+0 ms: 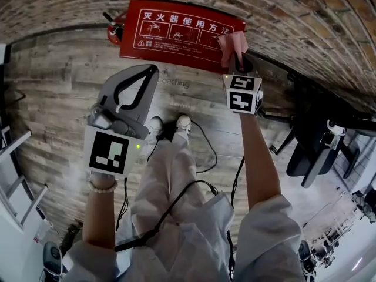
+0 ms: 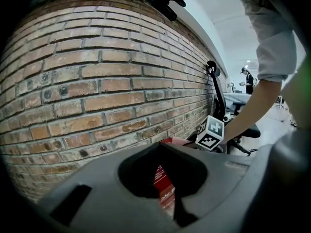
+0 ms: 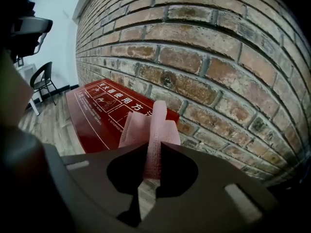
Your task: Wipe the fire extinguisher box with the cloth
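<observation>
The red fire extinguisher box [image 1: 176, 35] with white printed instructions lies low against the brick wall. My right gripper [image 1: 238, 60] is shut on a pink cloth [image 1: 232, 44], which hangs over the box's right end. In the right gripper view the cloth [image 3: 151, 130] is clamped in a fold between the jaws, in front of the red box [image 3: 97, 110]. My left gripper [image 1: 151, 70] is held back over the floor to the left of the box, jaws together and empty. A strip of the red box [image 2: 163, 183] shows through the hollow of the left gripper [image 2: 163, 145].
The brick wall [image 1: 282, 10] runs behind the box. A black office chair [image 1: 317, 140] stands at the right. The person's shoes [image 1: 170, 124] and a black cable [image 1: 205, 151] are on the wooden floor. A white rack [image 1: 14, 175] is at the left.
</observation>
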{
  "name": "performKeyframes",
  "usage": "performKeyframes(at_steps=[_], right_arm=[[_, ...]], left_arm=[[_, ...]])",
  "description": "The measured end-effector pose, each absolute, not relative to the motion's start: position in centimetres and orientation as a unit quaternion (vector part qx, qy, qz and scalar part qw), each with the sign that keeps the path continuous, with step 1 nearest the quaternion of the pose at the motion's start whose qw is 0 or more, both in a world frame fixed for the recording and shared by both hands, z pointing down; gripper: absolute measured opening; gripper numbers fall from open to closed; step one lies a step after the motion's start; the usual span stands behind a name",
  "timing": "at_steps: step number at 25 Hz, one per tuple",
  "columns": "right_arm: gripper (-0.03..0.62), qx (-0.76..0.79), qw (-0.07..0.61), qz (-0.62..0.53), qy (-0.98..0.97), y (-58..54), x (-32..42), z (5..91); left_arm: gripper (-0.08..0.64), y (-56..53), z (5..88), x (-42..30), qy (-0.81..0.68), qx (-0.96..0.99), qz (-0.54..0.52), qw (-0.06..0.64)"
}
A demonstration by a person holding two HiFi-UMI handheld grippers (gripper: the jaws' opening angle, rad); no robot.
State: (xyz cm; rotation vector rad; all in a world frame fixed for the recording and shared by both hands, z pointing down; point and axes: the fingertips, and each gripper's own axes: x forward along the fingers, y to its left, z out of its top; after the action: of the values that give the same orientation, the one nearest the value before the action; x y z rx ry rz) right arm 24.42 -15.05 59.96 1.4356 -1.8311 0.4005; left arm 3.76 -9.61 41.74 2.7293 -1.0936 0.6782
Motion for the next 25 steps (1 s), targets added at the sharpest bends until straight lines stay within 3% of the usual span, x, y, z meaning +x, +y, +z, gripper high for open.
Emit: performKeyframes(at_steps=[15,25], right_arm=[[0.020,0.557,0.372,0.169,-0.723,-15.3,23.7,58.7],[0.020,0.502,0.321,0.123,-0.794,-15.9,14.4,53.2]], left_arm=[[-0.002,-9.4,40.9,2.0,-0.384,0.897,0.208,0.069],[-0.002,-8.9,40.7,-3.0,-0.426,0.878,0.204,0.083]])
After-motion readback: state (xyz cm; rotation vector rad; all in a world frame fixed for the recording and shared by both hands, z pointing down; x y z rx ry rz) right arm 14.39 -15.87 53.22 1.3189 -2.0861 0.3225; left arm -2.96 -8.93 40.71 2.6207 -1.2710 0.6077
